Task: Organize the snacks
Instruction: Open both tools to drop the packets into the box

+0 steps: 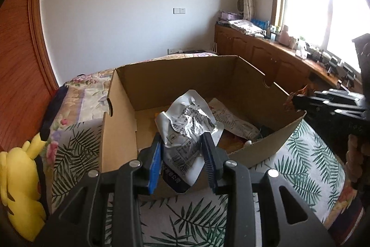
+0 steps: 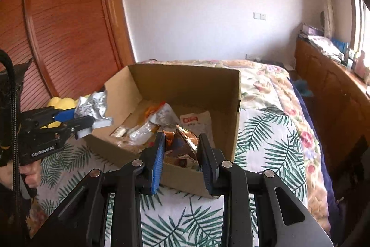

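At about 8 o'clock in the left wrist view a yellow plush [image 1: 19, 191] sits on the bedspread [image 1: 185, 221], well clear of the work. Next comes the box [image 1: 120, 122], open-topped, filling the centre. The left gripper [image 1: 182, 154] hovers at its near wall, at 6 o'clock, jaws part-closed and pinching a silver pouch [image 1: 189, 122]; the pouch's crumpled top leans in over the box while its lower end hangs outside the near wall. On the box floor, towards 3 o'clock of the pouch, lies a white packet [image 1: 233, 119]. At the far right, about 3 o'clock, the right gripper [image 1: 293, 103] reaches over the box's right wall.

In the right wrist view that gripper [image 2: 181, 149] is narrowed on a brown foil packet [image 2: 185, 145], held above the near corner of the box, with loose snacks [image 2: 148, 126] piled just beyond it.

Risks, as I judge them: the silver pouch is gripped low on slick film, so it could slip or, if let go now, catch on the near wall and drop onto the bedspread. Both grippers converge on one box, so they could knock each other or shove the light cardboard across the soft bedding.
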Motion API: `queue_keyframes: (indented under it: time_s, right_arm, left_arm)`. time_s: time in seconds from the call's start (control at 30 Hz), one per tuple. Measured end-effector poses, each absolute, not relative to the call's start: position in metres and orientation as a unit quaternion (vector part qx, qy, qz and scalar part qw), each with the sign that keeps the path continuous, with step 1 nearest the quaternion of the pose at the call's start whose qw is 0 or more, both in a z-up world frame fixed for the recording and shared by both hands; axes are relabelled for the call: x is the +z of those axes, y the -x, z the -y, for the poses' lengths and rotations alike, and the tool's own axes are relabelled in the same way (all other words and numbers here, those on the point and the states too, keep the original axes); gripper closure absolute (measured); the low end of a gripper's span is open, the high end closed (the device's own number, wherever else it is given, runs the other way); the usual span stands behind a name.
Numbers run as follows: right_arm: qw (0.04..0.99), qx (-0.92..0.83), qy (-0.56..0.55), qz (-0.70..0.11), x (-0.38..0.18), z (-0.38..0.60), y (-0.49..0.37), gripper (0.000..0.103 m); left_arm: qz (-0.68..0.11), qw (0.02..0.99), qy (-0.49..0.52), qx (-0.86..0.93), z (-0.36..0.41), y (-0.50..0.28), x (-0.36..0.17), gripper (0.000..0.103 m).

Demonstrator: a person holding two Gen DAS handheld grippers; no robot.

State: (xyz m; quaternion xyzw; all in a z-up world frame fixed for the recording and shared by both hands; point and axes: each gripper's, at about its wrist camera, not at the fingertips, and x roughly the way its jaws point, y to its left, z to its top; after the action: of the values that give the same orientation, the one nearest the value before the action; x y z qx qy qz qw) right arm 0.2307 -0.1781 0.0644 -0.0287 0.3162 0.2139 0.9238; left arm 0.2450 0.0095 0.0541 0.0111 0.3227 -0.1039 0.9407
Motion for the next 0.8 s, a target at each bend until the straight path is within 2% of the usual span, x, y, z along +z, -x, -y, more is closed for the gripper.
queue_keyframes:
  time_s: [0.2,0.33,0.37,0.4,0.47,0.53,0.8]
  right_arm:
    - [0.921,0.204,0.031,-0.331,0.054,0.169,-0.247,0.075]
    - [0.919,0.201,0.038,-0.338,0.047,0.163,-0.250,0.072]
    - [0.918,0.201,0.040,-0.339,0.046,0.161,-0.251,0.069]
    - [0.919,0.197,0.041,-0.339,0.045,0.160,-0.251,0.061]
    - [0.919,0.201,0.040,-0.338,0.043,0.159,-0.251,0.059]
    - [0.919,0.203,0.039,-0.335,0.042,0.158,-0.249,0.055]
    - [0.925,0.221,0.027,-0.308,0.057,0.165,-0.205,0.055]
  left_arm:
    - [-0.323,0.941,-0.007,-0.102,-0.007,-0.250,0.054,0.068]
    - [-0.323,0.942,-0.008,-0.094,-0.007,-0.254,0.053,0.055]
    - [-0.321,0.943,-0.005,-0.091,-0.008,-0.254,0.053,0.054]
    - [-0.318,0.944,-0.001,-0.092,-0.008,-0.253,0.053,0.054]
    - [-0.313,0.945,0.006,-0.095,-0.010,-0.250,0.055,0.049]
    - [-0.311,0.946,0.008,-0.092,-0.011,-0.248,0.057,0.049]
    - [-0.287,0.955,-0.007,-0.068,-0.004,-0.201,0.073,0.048]
